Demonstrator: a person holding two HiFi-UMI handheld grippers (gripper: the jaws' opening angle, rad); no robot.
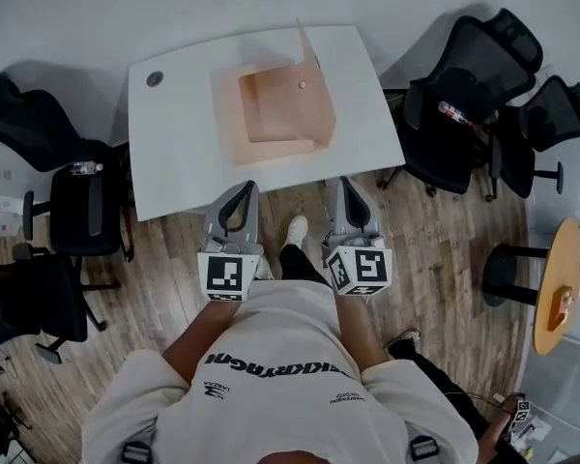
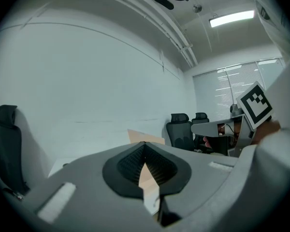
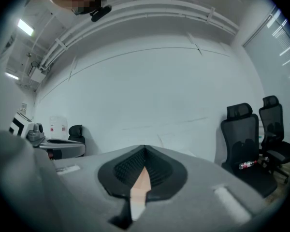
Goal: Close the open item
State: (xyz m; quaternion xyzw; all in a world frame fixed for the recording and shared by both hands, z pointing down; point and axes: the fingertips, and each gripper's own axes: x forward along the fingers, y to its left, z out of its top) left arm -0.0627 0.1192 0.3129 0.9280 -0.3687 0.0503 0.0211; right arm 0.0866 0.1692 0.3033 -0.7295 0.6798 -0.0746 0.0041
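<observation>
An open cardboard box point(image 1: 275, 114) sits mid-surface, its near side close to the near edge of the white surface point(image 1: 174, 153). One flap point(image 1: 307, 48) stands upright at its far right corner. A small pale round item point(image 1: 302, 84) lies inside near that corner; what it is cannot be told. Bare surface runs to the left of the box, with a narrower strip to its right. The left gripper point(image 1: 242, 188) and right gripper point(image 1: 340, 182) hover side by side at the near edge. Each has its fingers pressed together on nothing. Black chairs point(image 1: 82, 201) crowd both ends of the surface.
</observation>
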